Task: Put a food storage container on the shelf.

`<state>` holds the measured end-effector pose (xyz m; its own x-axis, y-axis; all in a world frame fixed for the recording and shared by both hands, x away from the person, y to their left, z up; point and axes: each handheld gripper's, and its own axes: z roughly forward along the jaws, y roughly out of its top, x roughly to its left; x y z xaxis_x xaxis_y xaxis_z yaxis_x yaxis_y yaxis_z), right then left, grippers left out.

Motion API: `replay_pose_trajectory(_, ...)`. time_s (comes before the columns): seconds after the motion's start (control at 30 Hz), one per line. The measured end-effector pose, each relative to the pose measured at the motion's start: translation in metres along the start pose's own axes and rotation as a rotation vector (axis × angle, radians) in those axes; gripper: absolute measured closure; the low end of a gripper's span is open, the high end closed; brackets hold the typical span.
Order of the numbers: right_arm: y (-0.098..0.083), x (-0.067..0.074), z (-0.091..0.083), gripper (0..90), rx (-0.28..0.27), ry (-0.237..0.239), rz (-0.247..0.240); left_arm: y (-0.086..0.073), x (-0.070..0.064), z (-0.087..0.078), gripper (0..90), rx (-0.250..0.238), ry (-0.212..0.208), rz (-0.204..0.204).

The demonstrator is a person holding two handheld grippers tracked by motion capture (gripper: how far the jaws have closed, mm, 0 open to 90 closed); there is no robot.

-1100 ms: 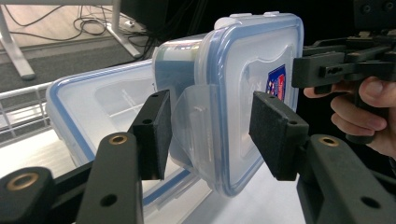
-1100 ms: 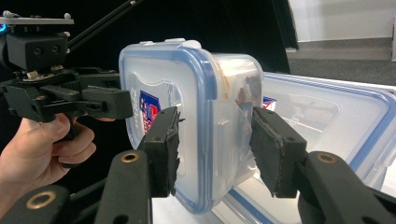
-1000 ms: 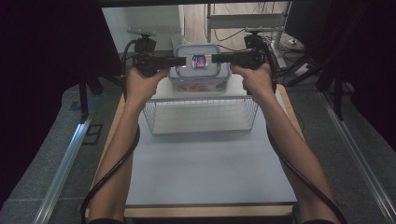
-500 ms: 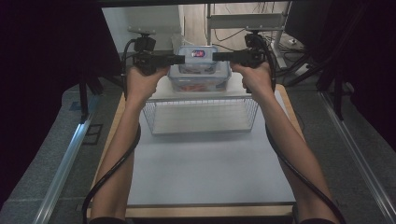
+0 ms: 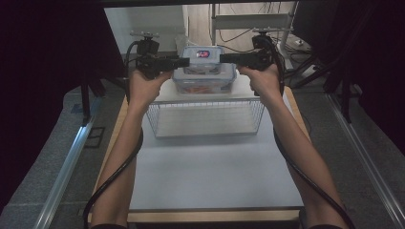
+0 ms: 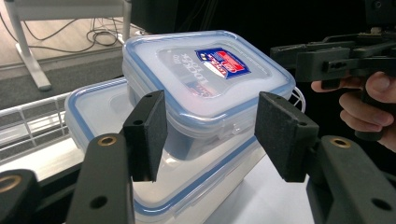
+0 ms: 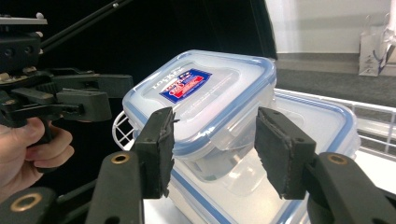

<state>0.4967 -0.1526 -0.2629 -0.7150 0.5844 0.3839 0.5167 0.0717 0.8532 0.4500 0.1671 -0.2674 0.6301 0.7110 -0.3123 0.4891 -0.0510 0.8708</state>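
High view, small box [image 5: 205,59] base hidden, tools' [image 5: 177,62] tips blurred

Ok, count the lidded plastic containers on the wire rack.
2: a small container rests tilted on top of a larger container, which stands on the wire rack. More may be hidden.

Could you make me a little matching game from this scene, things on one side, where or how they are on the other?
1 small container
2 large container
3 wire basket
4 left gripper

a underneath the small container
b at the small container's left end
c stacked on top, red-and-blue label on its lid
d below the white shelf, on the table

Pairs: 1-c, 2-a, 3-d, 4-b
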Motion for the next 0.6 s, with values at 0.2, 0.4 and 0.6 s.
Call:
replay_pose_trajectory(0.2,-0.0002,0.0002,-0.0015,48.8,0.006,-0.011,-0.016,-0.0004,-0.0023,0.005,45.2,0.0,-0.014,0.001)
replay_pose_trajectory(0.4,-0.0003,-0.001,-0.0042,48.8,0.006,-0.02,-0.019,-0.0009,-0.0036,0.0072,44.7,0.0,-0.006,0.01)
replay_pose_trajectory(0.6,-0.0025,-0.0041,-0.0094,48.9,-0.005,-0.02,-0.025,-0.0025,-0.0067,0.0006,41.9,-0.012,0.024,0.053)
